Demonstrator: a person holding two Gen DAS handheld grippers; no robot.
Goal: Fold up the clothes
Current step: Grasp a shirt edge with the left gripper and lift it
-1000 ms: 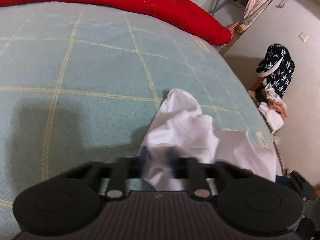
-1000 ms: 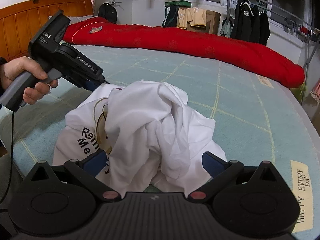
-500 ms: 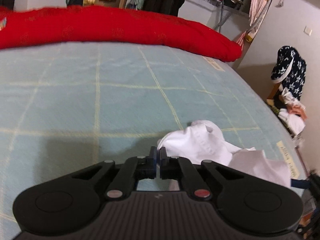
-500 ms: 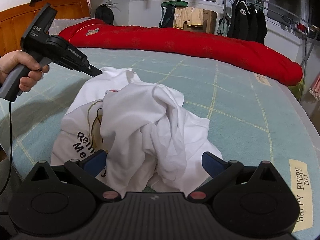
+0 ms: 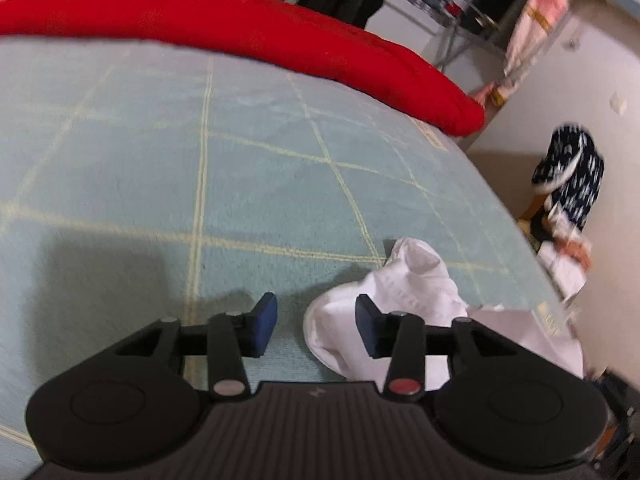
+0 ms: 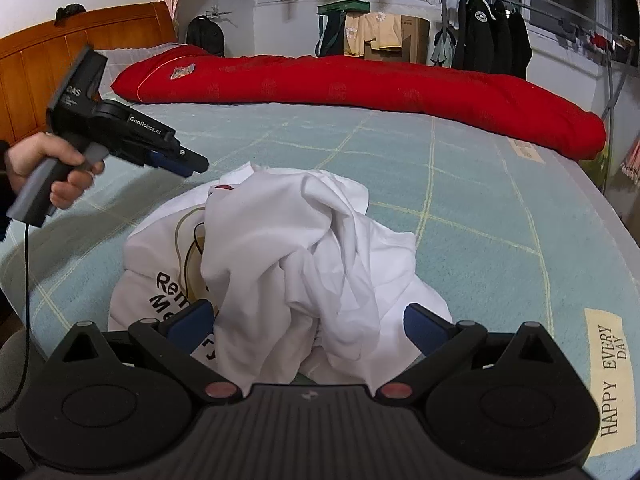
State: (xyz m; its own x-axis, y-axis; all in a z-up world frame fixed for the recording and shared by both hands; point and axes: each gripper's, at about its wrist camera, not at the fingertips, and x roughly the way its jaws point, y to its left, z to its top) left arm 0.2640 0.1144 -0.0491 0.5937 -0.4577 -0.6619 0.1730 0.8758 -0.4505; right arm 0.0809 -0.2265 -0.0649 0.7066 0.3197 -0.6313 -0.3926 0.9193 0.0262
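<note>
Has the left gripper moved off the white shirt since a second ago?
Yes. The left gripper has pulled back from the white shirt toward the headboard, jaws opening with nothing between them.

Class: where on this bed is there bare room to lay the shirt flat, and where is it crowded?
Free: the blue checked bedcover between the white T-shirt and the red quilt. Crowded: the near edge, where the shirt lies heaped.

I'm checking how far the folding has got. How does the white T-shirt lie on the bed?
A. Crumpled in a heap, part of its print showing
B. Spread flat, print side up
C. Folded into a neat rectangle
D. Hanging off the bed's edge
A: the white T-shirt lies bunched in a heap on the light green bed cover, with only part of its black lettering showing.
</note>
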